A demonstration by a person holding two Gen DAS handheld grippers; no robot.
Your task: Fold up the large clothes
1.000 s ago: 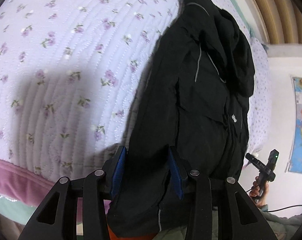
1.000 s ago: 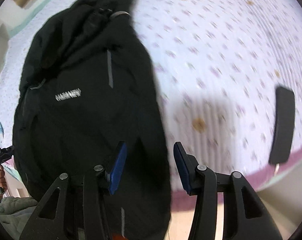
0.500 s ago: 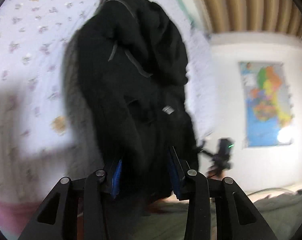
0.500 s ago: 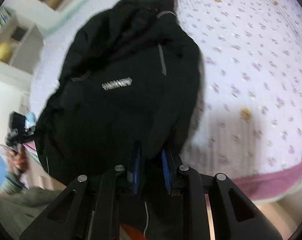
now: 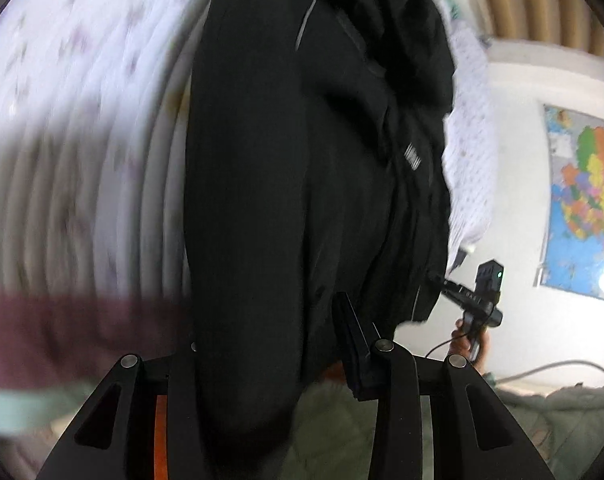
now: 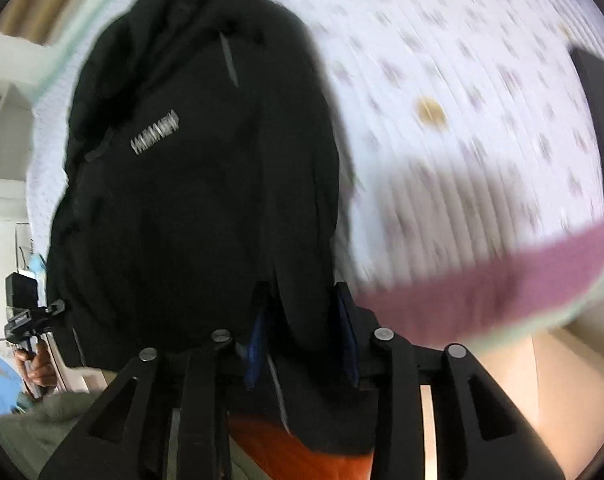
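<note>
A large black jacket (image 5: 302, 152) with a grey chest logo (image 6: 154, 137) lies lengthwise on a bed with a lilac flowered quilt (image 5: 81, 120). My left gripper (image 5: 269, 344) is shut on the jacket's near hem; cloth fills the gap and hides its left finger. My right gripper (image 6: 302, 340) is shut on the hem too, with black fabric bunched between its blue pads (image 6: 348, 332). An orange lining (image 6: 302, 452) shows under the lifted hem. Each gripper also shows small in the other's view, the right one (image 5: 474, 300) and the left one (image 6: 25, 312).
A dark flat object (image 6: 598, 128) lies on the quilt at the right. The bed's mauve border (image 6: 502, 288) runs along its near edge. A wall map (image 5: 582, 208) hangs at the right; a wooden headboard (image 5: 542, 4) is at the back. A grey-green cloth (image 5: 542, 420) lies below.
Both grippers have closed on the jacket's near hem and swung with it; the hem is raised off the bed's edge. Both views are motion-blurred.
</note>
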